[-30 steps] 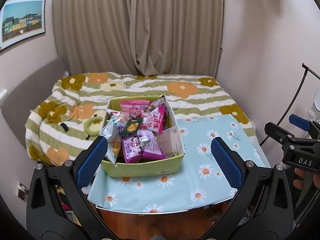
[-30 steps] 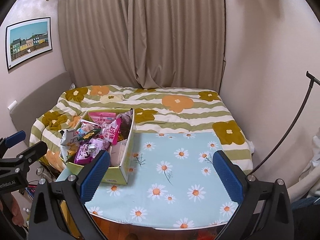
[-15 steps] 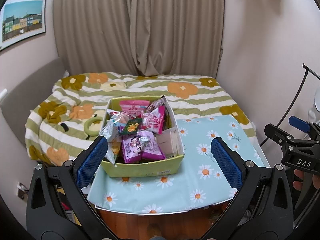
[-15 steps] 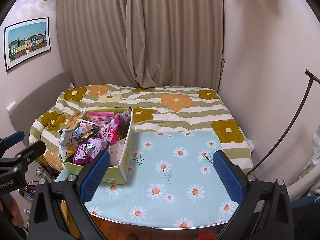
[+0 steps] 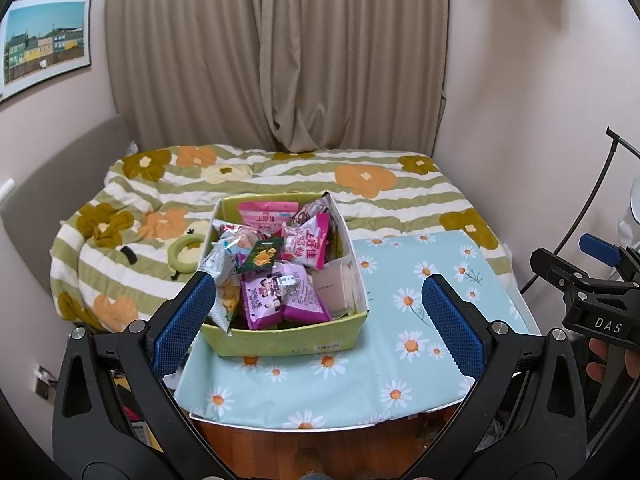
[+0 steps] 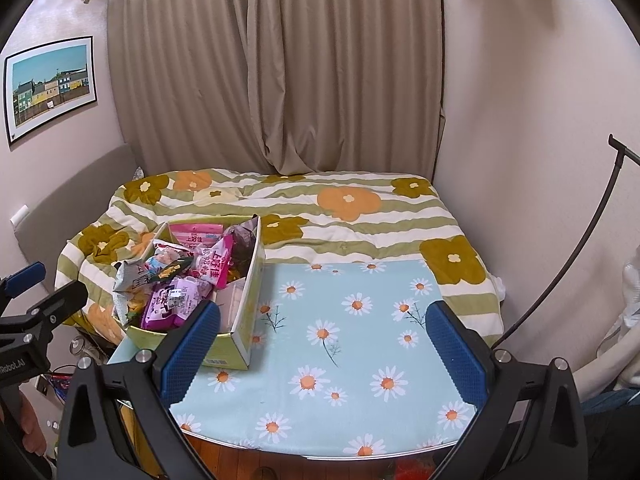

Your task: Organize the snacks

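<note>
A yellow-green box [image 5: 280, 344] [image 6: 244, 320] stands on the left part of a table covered with a light blue daisy cloth [image 5: 400, 344] [image 6: 352, 340]. It is heaped with snack packets: purple ones [image 5: 280, 296] [image 6: 172, 304] at the front, pink ones [image 5: 308, 246] [image 6: 216, 260] behind, a small dark green one [image 5: 262, 256] on top. My left gripper [image 5: 316, 320] hangs open in front of the box, empty. My right gripper [image 6: 324, 348] is open and empty over the bare cloth to the right of the box.
Behind the table lies a bed with a green-striped flower quilt [image 5: 280, 176] [image 6: 340, 208]. A pale green ring [image 5: 186, 250] rests on the quilt left of the box. Curtains and walls close the room. A thin black stand [image 6: 560, 272] leans at the right.
Both views have drifted slightly; the right gripper has shifted a little, with the box now looking a bit nearer. Neither gripper's opening changed.
</note>
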`<state>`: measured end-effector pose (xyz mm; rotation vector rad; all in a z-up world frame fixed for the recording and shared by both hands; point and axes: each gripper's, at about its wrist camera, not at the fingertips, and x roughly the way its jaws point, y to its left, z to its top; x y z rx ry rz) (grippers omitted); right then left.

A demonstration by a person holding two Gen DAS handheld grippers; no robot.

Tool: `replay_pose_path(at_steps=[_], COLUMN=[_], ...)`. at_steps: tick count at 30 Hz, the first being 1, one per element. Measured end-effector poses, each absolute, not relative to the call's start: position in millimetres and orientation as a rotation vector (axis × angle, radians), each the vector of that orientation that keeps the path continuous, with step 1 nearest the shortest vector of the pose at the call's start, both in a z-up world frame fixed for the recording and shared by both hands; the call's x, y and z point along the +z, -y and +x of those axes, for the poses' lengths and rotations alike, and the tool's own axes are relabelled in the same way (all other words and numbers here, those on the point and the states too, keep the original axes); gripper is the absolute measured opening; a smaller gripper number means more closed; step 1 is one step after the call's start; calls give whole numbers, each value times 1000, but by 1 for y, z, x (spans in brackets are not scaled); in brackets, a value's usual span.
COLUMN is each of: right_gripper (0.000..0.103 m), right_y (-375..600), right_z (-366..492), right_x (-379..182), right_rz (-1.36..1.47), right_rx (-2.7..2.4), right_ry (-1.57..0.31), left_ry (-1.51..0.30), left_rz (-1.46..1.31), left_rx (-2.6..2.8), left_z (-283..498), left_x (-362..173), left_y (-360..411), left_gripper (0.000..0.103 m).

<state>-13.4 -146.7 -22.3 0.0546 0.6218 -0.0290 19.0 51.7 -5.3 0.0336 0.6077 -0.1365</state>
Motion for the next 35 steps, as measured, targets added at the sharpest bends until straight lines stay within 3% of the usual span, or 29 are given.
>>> replay_pose_path(at_steps=[35], right_gripper=[102], right_y=[148], right_z=[-11], right_x=[-21], right_rz=[55], right_rx=[-31], right_ry=[-624], left_ry=[-578], left_rz=[47], left_rx=[-112], left_z=[24], left_x=[-6], left_y=[-57], left_gripper=[102])
